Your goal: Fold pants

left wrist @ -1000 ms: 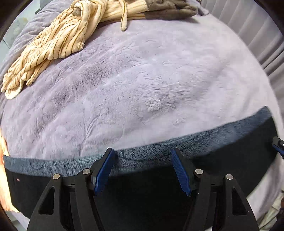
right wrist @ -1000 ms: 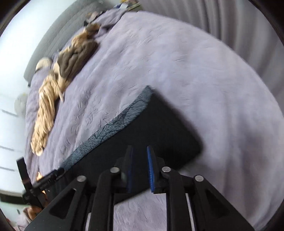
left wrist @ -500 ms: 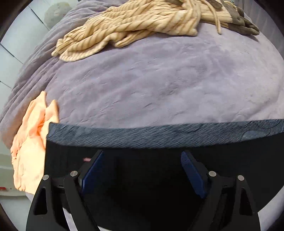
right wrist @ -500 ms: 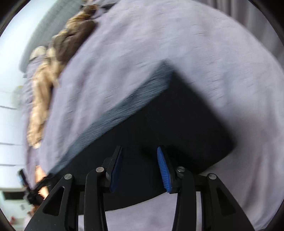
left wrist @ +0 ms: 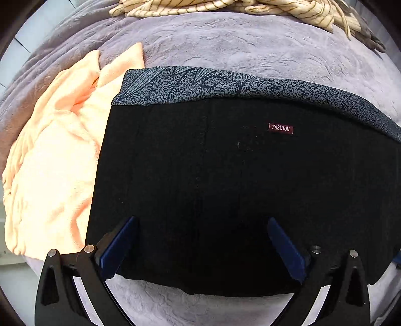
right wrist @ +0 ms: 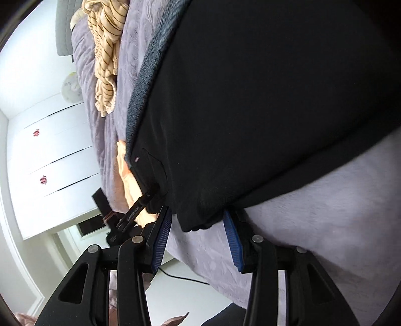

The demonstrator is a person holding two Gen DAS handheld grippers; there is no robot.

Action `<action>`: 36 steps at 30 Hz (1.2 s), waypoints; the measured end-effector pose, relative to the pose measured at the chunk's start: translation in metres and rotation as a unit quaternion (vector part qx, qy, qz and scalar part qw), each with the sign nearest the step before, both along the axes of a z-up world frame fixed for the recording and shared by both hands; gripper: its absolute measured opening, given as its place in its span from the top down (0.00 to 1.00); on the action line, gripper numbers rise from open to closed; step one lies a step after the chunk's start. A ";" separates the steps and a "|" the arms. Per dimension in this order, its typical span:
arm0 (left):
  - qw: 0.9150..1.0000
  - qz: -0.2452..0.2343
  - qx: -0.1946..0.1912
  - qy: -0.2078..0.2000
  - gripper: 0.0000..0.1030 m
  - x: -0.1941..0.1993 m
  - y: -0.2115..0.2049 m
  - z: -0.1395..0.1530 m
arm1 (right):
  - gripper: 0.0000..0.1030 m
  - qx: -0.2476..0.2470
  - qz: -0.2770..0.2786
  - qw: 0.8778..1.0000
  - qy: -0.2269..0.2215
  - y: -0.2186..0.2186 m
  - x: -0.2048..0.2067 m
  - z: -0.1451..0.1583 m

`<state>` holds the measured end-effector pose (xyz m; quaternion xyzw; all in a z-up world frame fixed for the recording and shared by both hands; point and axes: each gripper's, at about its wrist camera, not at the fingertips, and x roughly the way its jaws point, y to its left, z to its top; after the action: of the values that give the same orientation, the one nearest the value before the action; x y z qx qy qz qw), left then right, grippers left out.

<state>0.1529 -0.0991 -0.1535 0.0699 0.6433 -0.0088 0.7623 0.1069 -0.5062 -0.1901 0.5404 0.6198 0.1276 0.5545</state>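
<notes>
The black pants [left wrist: 225, 180] lie folded flat on the purple bed cover [left wrist: 238, 42], with a grey patterned waistband [left wrist: 225, 85] at the far edge and a red FASHION label. My left gripper [left wrist: 200, 248] is open, its blue pads over the near edge of the pants and holding nothing. In the right wrist view the pants [right wrist: 263, 100] fill the upper frame. My right gripper [right wrist: 199, 238] is open, its pads on either side of the pants' near corner without closing on it. The left gripper [right wrist: 135, 210] shows there at the pants' other end.
An orange garment [left wrist: 55, 155] lies to the left of the pants, partly under them. A cream striped garment [left wrist: 225, 5] lies at the far side of the bed. White cabinet doors [right wrist: 45, 163] stand beyond the bed's edge. A black cable [right wrist: 180, 274] runs on the floor.
Both grippers have opened wider and let go of the pants. Both cameras have moved in closer over the folded pants, which now lie flat. The left view has swung left towards the orange garment.
</notes>
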 end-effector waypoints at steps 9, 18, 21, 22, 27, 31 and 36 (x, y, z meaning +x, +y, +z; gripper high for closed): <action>1.000 -0.005 -0.014 -0.004 0.00 0.008 0.010 -0.007 | 0.86 -0.098 0.044 0.994 -0.020 0.018 0.022 0.029; 1.000 -0.008 -0.010 -0.002 0.00 0.014 0.018 -0.016 | 0.93 -0.102 0.000 0.995 0.010 -0.005 -0.018 0.020; 1.000 -0.008 -0.007 -0.001 0.00 0.011 0.010 -0.017 | 0.45 -0.128 -0.043 0.991 -0.010 -0.038 -0.014 0.037; 1.000 -0.007 -0.007 0.000 0.00 0.011 0.009 -0.016 | 0.38 -0.137 -0.063 0.989 -0.011 -0.051 -0.016 0.039; 1.000 -0.006 -0.006 0.004 0.00 0.019 0.008 -0.011 | 0.51 -0.127 -0.109 0.986 0.006 -0.082 -0.013 0.029; 1.000 0.000 -0.004 0.005 0.00 0.020 0.007 -0.008 | 0.85 -0.132 -0.118 0.983 0.040 -0.085 -0.011 0.020; 1.000 0.001 -0.002 0.005 0.00 0.023 0.006 -0.007 | 0.87 -0.138 -0.116 0.982 0.059 -0.080 -0.021 0.009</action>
<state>0.1757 -0.0934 -0.1609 0.0675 0.6475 -0.0103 0.7590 0.0862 -0.5867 -0.1813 0.5335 0.5958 -0.0566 0.5977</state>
